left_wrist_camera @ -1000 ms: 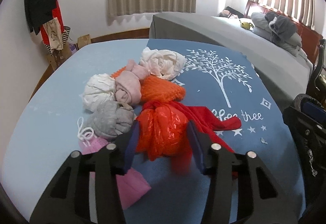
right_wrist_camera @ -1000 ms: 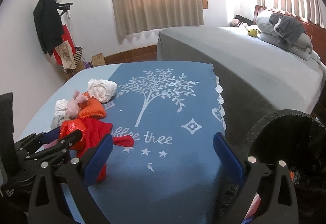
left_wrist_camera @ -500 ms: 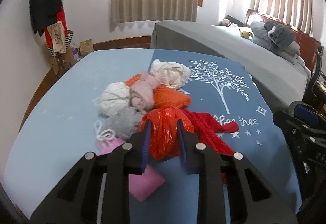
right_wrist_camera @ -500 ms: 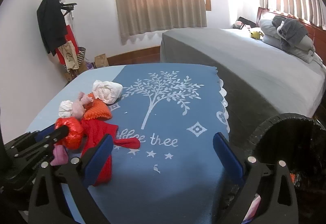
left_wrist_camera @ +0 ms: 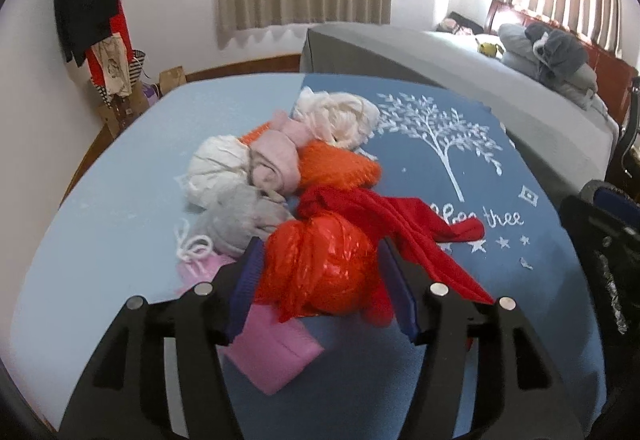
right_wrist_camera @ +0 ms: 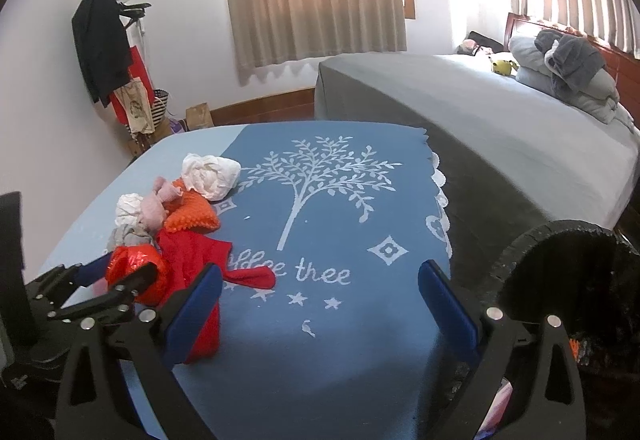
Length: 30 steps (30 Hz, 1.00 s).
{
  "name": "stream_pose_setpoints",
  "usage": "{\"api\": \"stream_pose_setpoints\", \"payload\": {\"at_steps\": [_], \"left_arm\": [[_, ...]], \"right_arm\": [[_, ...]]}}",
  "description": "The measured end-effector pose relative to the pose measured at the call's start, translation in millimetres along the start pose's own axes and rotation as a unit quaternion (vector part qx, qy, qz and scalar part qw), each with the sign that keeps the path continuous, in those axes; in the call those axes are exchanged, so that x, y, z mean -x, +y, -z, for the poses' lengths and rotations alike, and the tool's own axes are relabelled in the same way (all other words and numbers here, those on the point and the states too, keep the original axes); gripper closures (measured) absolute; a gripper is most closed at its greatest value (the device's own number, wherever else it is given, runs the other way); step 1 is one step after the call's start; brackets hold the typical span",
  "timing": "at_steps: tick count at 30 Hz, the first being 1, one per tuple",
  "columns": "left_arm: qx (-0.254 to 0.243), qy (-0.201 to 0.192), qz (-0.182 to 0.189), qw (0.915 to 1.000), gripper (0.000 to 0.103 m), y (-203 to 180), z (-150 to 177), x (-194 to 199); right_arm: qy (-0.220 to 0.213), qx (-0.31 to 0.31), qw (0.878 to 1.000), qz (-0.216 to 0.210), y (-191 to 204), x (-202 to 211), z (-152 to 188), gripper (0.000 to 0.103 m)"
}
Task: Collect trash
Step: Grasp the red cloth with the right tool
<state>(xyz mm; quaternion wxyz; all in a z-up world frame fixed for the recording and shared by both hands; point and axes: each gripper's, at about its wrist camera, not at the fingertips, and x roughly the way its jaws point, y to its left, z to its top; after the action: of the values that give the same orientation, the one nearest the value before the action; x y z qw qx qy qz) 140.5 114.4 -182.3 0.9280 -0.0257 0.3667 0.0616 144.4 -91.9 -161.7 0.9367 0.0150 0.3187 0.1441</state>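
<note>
My left gripper (left_wrist_camera: 320,268) is shut on a crumpled red plastic bag (left_wrist_camera: 320,266), held between its blue pads just above the blue tablecloth (left_wrist_camera: 400,380). The same bag (right_wrist_camera: 134,270) and left gripper (right_wrist_camera: 108,280) show in the right wrist view. Behind the bag lies a pile of balled cloths: grey (left_wrist_camera: 240,220), white (left_wrist_camera: 216,168), pink (left_wrist_camera: 276,164), orange (left_wrist_camera: 336,168), cream (left_wrist_camera: 336,116), and a red cloth (left_wrist_camera: 400,216). My right gripper (right_wrist_camera: 320,300) is open and empty over the cloth's near part.
A black trash bin (right_wrist_camera: 572,280) stands at the table's right edge. A pink item (left_wrist_camera: 272,344) lies under the left gripper. A grey bed (right_wrist_camera: 480,120) is behind the table, a coat rack (right_wrist_camera: 104,40) at the left wall.
My left gripper closed on the red plastic bag and lifted it a little off the pile. The right gripper stayed open and barely moved.
</note>
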Motion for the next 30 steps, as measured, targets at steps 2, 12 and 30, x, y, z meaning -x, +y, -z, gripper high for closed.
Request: {"api": "stream_pose_setpoints", "payload": {"at_steps": [2,12,30], "left_arm": [[-0.001,0.001,0.004,1.0,0.059,-1.4,-0.5,-1.4],[0.015,-0.044,0.01,0.9989,0.077,15.8,-7.1,29.0],[0.026,-0.061,-0.022,0.9975,0.079,59.0,-7.9,43.2]], "right_arm": [[0.0,-0.001,1.0,0.0,-1.2,-0.3,0.3,0.007],[0.0,0.003,1.0,-0.018,12.1,-4.3,-3.5,0.007],[0.075,0.043,0.994,-0.072,93.2,-76.4,-3.7,0.03]]}}
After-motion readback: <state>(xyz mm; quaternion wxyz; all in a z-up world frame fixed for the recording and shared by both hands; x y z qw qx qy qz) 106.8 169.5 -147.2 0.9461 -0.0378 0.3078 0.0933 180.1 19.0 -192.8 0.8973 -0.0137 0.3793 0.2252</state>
